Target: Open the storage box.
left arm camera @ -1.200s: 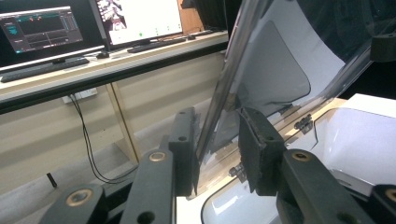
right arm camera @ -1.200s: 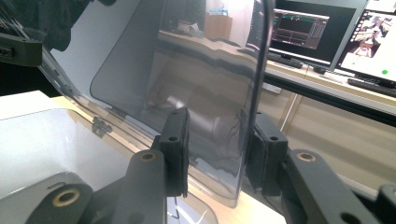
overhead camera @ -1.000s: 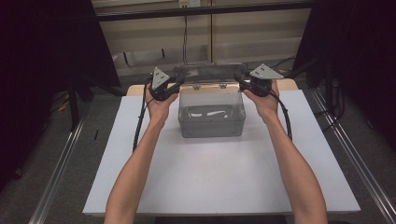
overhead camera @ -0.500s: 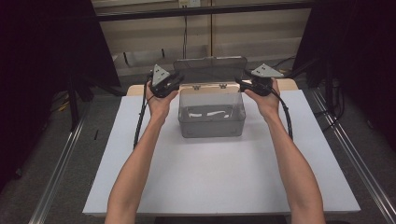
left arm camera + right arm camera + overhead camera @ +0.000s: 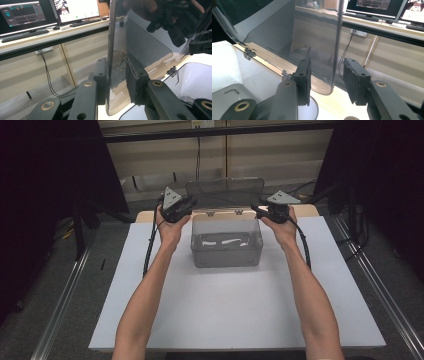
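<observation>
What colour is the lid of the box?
Clear with a smoky grey tint; the lid shows best in the left gripper view.

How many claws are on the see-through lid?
2: the left claw is pinched shut on the lid at its left edge, and the right claw straddles its right edge, pads not pressing.

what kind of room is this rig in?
Likely a lab or data-collection workstation, not a home. A white table stands between dark curtains, monitors with keyboards sit on a bench behind it, and metal rails run along the floor.
</observation>
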Demonstrator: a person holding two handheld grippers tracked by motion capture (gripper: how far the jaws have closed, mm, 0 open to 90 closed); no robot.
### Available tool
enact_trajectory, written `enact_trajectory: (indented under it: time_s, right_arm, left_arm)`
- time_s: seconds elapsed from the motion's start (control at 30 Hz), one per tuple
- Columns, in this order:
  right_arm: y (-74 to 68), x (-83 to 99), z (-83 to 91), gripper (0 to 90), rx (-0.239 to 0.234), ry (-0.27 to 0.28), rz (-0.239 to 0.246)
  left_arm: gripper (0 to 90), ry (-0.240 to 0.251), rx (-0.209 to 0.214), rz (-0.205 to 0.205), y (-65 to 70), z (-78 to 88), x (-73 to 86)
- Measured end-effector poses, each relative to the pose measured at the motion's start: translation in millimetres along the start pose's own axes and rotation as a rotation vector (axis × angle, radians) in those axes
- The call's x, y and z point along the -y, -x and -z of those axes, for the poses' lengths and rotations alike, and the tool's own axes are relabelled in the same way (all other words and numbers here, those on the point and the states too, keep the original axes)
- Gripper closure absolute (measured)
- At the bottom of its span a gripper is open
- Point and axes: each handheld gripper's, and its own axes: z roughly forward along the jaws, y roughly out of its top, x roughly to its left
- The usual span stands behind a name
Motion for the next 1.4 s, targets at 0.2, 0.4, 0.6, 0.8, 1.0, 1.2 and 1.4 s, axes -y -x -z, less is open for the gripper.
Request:
enact_trajectory:
  time_s: [0.2, 0.4, 0.6, 0.8, 1.0, 1.2, 1.4]
  right_arm:
    - [-2.0, -1.5, -5.4, 61.5, -0.036, 0.014, -0.016]
    - [-1.0, -0.1, -8.3, 66.2, -0.044, 0.013, -0.023]
    - [-0.7, -1.2, -8.0, 66.1, -0.047, 0.008, -0.023]
    - [-0.2, -2.5, -8.5, 65.1, -0.054, 0.004, -0.02]
    - [-0.6, -3.8, -8.9, 63.7, -0.066, -0.002, -0.018]
    - [-0.4, -4.5, -10.2, 63.7, -0.059, 0.0, -0.028]
    - [1.2, -2.5, -12.4, 62.3, -0.052, -0.005, -0.036]
  left_arm:
    - [71.8, 0.011, 0.008, 0.019, -2.0, -1.1, 1.4]
    - [68.4, -0.002, 0.002, 0.029, -2.0, -2.8, 3.7]
    - [57.6, -0.06, -0.016, 0.029, -6.8, -5.8, 13.7]
    - [63.8, -0.087, 0.025, 0.05, -9.4, -11.7, 25.7]
    - [68.8, -0.085, 0.033, 0.045, -5.1, -16.7, 28.5]
    - [72.6, -0.086, 0.034, 0.029, -7.0, -18.1, 29.0]
    - [73.2, -0.075, 0.028, 0.059, -7.4, -19.9, 30.0]
